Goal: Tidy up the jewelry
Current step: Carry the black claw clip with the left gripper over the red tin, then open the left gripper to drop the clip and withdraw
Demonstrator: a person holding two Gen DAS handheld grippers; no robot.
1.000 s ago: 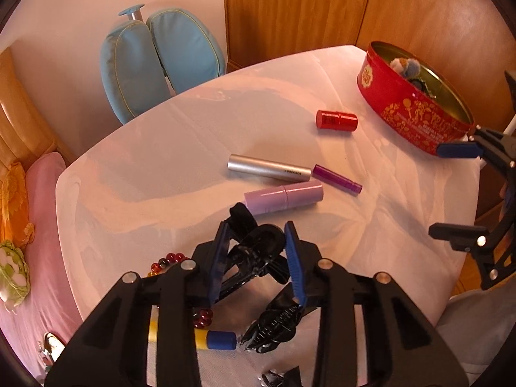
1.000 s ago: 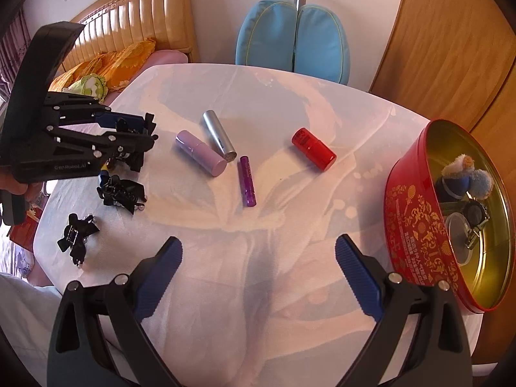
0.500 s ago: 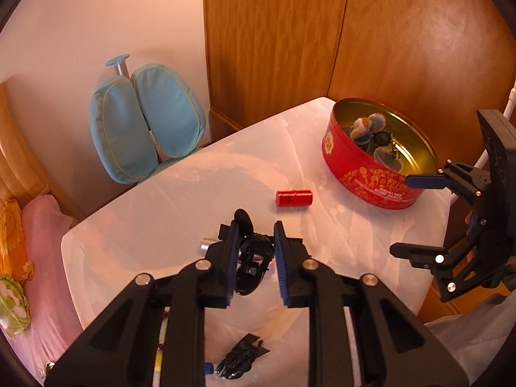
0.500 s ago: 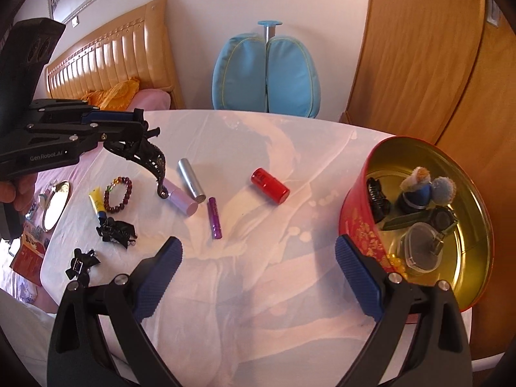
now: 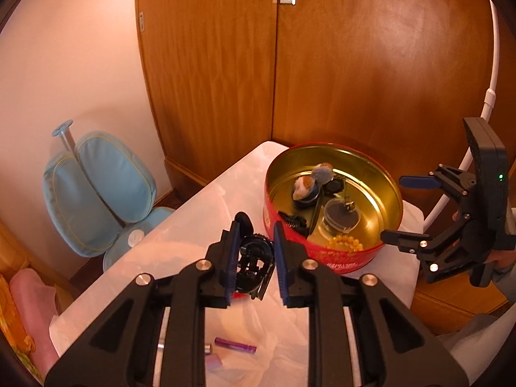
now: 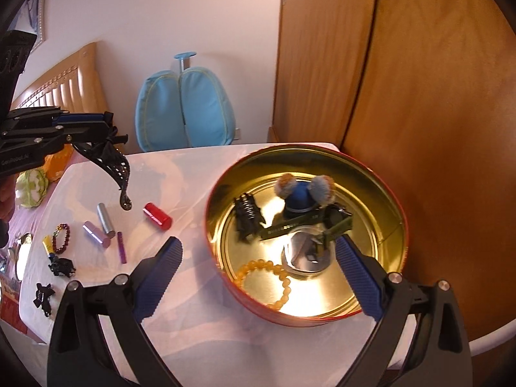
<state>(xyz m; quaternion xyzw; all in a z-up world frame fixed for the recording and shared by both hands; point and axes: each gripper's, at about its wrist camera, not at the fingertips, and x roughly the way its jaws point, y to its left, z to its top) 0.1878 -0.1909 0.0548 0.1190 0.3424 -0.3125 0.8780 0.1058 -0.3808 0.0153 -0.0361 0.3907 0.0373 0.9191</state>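
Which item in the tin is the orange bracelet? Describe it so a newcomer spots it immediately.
Find the round red tin with a gold interior on the white-covered table. On its floor, by the near wall, lies a ring of translucent orange beads; every neighbouring piece there is dark or metallic.

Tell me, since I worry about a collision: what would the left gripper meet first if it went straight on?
Probably the red tin: the left gripper, shut on a black hair clip, points down toward its near wall.

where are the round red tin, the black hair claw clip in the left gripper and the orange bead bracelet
round red tin [image 6: 391, 200], right wrist view, on its gold inner wall
black hair claw clip [image 5: 253, 262], left wrist view, on its body between the fingers
orange bead bracelet [image 6: 275, 269], right wrist view, on its beads
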